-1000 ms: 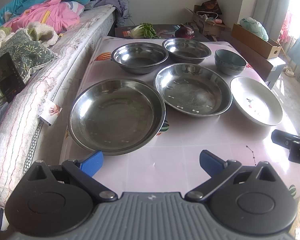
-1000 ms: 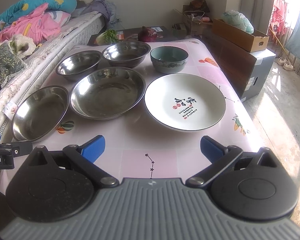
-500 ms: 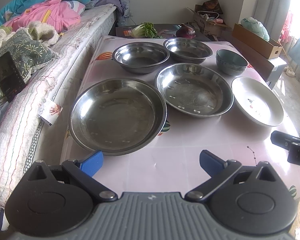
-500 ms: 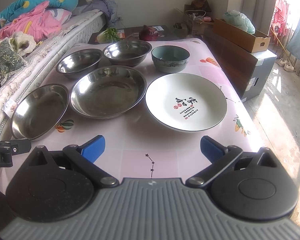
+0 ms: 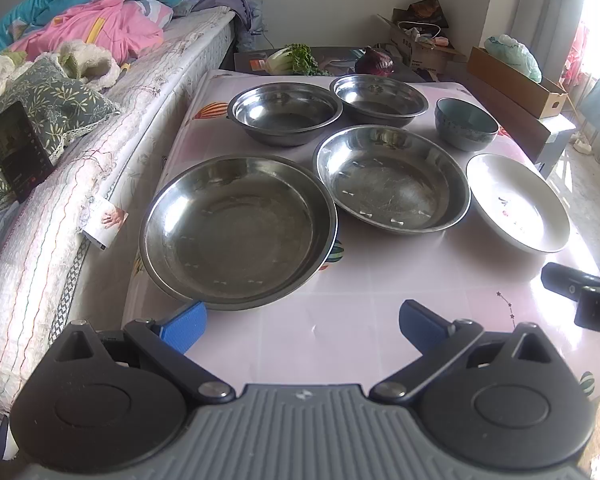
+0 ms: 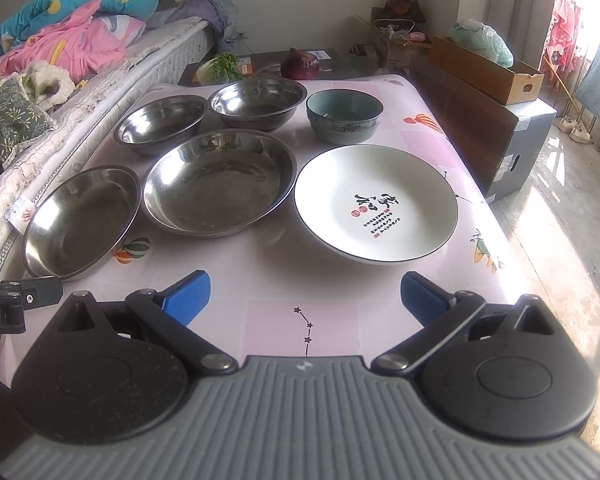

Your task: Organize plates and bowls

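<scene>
Pink patterned cloth covers the worktop point(image 6: 432, 148), which stands against a bed point(image 5: 100, 152) along its left edge. Six dishes sit on it in two rows, none stacked. Along the near row, from the left edge: a large steel plate point(image 5: 238, 230), a second steel plate point(image 5: 392, 178) just beside it, and a white plate point(image 6: 376, 202) with red and black writing, nearest the right edge. Along the far row: a steel bowl point(image 5: 285, 112), another steel bowl point(image 5: 379, 98) just beside it, and a teal bowl point(image 6: 344, 115) behind the white plate.

Both tools hover over the near edge of the worktop, spread wide and holding nothing. The left tool point(image 5: 302, 322) faces the large steel plate, its left blue fingertip just short of that plate's near rim; whether it touches is unclear. The right tool point(image 6: 305, 294) faces the gap between the second steel plate and the white plate, with the white plate's near rim just beyond its right fingertip and apart from it.

Past the far edge lie leafy greens point(image 5: 294, 58) and a purple cabbage point(image 6: 300, 65). A cardboard box point(image 6: 488, 70) sits off the right side.
</scene>
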A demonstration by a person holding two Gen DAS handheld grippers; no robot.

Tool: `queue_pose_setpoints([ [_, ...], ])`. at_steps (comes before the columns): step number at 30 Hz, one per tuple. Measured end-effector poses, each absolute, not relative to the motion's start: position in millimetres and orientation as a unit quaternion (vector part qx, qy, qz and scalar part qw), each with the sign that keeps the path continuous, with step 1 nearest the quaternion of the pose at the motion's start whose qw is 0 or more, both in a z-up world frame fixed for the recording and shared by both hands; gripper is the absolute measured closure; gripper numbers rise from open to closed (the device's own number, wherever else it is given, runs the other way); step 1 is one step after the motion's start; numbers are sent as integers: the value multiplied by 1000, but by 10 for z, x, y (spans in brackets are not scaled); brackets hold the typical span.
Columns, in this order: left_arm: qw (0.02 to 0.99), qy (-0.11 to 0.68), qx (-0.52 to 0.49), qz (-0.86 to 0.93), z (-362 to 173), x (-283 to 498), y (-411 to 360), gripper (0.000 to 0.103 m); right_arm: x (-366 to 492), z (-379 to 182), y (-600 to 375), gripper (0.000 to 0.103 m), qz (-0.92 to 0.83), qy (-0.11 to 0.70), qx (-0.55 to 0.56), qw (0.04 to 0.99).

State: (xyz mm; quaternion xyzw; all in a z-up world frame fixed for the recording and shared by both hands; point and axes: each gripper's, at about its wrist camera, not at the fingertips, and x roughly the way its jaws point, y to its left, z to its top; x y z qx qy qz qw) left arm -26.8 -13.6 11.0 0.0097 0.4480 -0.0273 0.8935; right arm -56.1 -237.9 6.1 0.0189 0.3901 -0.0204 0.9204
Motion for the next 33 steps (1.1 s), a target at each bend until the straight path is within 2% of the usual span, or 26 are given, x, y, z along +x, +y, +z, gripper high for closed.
queue_pose_setpoints([
  [25, 895, 444, 2, 46, 66, -62, 245, 0, -542, -44, -2464, 1, 8, 361, 39, 932],
  [33, 902, 424, 5, 85, 155, 180, 431, 0, -77, 71, -2530, 1, 26, 407, 49, 912],
])
